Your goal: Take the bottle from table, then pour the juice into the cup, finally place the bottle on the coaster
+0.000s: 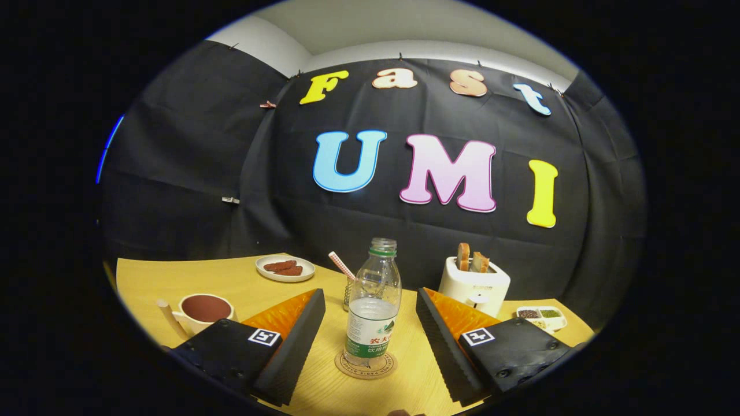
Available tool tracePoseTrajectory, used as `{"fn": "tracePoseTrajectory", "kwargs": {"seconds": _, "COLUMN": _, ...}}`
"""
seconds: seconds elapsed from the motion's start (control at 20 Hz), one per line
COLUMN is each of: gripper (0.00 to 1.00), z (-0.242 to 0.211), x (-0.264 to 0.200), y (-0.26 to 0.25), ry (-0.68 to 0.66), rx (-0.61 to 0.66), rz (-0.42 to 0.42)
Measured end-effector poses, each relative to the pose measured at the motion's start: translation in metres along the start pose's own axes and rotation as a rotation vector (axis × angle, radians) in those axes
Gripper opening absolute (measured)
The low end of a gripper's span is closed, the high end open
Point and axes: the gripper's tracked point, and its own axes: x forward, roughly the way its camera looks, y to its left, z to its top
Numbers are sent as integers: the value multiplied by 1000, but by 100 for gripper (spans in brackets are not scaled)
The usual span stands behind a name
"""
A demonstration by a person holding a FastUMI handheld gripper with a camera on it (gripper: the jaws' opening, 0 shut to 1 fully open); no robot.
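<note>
Nearest to us, the hand-held gripper stands released, its two fingers spread wide and touching nothing. Between them, a little ahead of the tips, the bottle stands upright on the round coaster on the counter. We see clear plastic, no cap on the neck, a green ring below the mouth, and a label wrapped around the lower half. The liquid appears to reach only partway up, so we judge the bottle light and a bit top-empty, easy to tip if knocked. The thin walls will likely flex under a hard squeeze, and smooth plastic may slip. We would take hold at the labelled lower body, where the liquid stiffens it, with both fingers square on opposite sides. With the mouth open, any jolt could spill.

The cup sits to the left, beside the left finger. Since the bottle already rests on the coaster, we judge the task may be at its end.
</note>
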Motion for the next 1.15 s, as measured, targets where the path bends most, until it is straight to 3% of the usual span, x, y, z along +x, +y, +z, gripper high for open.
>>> {"fn": "tracePoseTrajectory", "kwargs": {"seconds": 0.35, "gripper": 97, "z": 19, "x": -81, "y": -12, "ry": -2, "rx": -80, "rz": -117}}
{"fn": "tracePoseTrajectory", "kwargs": {"seconds": 0.55, "gripper": 97, "z": 26, "x": -122, "y": -24, "ry": 9, "rx": 8, "rz": -205}}
{"fn": "tracePoseTrajectory", "kwargs": {"seconds": 0.95, "gripper": 97, "z": 35, "x": -162, "y": -46, "ry": 35, "rx": 52, "rz": -278}}
{"fn": "tracePoseTrajectory", "kwargs": {"seconds": 1.15, "gripper": 97, "z": 39, "x": -162, "y": -53, "ry": 29, "rx": 96, "rz": -269}}
